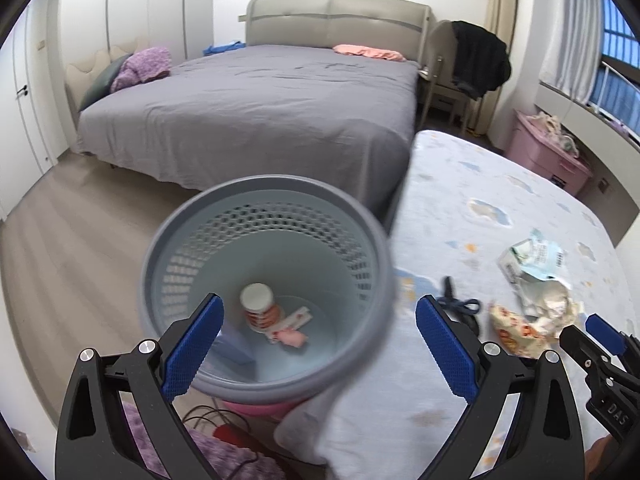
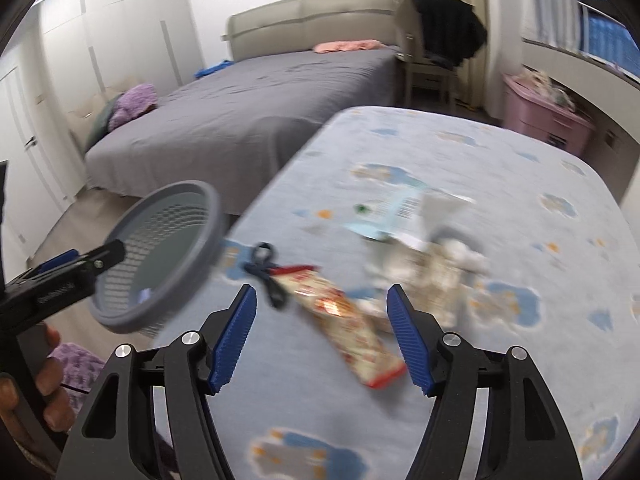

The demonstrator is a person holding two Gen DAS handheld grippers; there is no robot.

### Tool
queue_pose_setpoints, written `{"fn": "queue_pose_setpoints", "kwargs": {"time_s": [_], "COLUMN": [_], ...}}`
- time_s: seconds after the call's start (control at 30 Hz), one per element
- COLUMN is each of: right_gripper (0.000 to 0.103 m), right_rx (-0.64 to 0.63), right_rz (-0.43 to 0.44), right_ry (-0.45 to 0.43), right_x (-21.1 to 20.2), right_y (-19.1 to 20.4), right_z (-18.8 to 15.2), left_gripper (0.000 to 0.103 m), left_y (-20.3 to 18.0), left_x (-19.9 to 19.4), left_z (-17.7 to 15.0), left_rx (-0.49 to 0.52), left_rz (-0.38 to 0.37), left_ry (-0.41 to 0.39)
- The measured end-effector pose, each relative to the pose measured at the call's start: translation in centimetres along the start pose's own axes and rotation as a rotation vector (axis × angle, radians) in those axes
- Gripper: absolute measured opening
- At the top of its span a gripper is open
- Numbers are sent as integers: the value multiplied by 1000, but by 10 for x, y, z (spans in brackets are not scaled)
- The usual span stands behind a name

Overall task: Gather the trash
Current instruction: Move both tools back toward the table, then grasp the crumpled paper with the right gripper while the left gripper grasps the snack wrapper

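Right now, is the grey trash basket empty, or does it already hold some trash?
Not empty. The left wrist view looks into the grey trash basket: a small white-lidded cup and a pink wrapper lie on its bottom.

left tool [image 1: 319, 336]: jaws wide apart | right tool [image 2: 322, 334]: jaws wide apart, nothing held

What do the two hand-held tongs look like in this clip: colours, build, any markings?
Both the left tongs and the right tongs have matte black frames with triangular cut-outs, silver round bolts at the joints and blue ribbed fingers. White lettering marks the right tongs' body in the left view. No cables show. A bare hand grips the left handle.
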State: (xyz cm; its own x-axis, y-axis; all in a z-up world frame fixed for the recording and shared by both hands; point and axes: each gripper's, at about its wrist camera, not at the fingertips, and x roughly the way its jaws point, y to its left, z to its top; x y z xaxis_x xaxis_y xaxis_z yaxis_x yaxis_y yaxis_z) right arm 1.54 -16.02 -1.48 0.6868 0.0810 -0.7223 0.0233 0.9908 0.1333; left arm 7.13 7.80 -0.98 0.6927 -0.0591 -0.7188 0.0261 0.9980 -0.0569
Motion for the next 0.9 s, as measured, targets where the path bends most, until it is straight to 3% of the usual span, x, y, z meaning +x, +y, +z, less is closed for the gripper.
{"fn": "queue_pose_setpoints", "kwargs": {"time_s": [0.37,0.9], "right_gripper": [74,77], "right_rx": [107,194], "right_rz": [-44,-45], "right_ry": [63,137], "right_x": [14,63], "right_y": [-60,-71], "right_z": [-11,3], "left_gripper": [95,95], "left_y": [-40,-67], "left_x": [-1,13], "left_z": [-12,-24], "left_rx": [13,49], "left_rz": [-7,-16], "left_ry": [12,67]}}
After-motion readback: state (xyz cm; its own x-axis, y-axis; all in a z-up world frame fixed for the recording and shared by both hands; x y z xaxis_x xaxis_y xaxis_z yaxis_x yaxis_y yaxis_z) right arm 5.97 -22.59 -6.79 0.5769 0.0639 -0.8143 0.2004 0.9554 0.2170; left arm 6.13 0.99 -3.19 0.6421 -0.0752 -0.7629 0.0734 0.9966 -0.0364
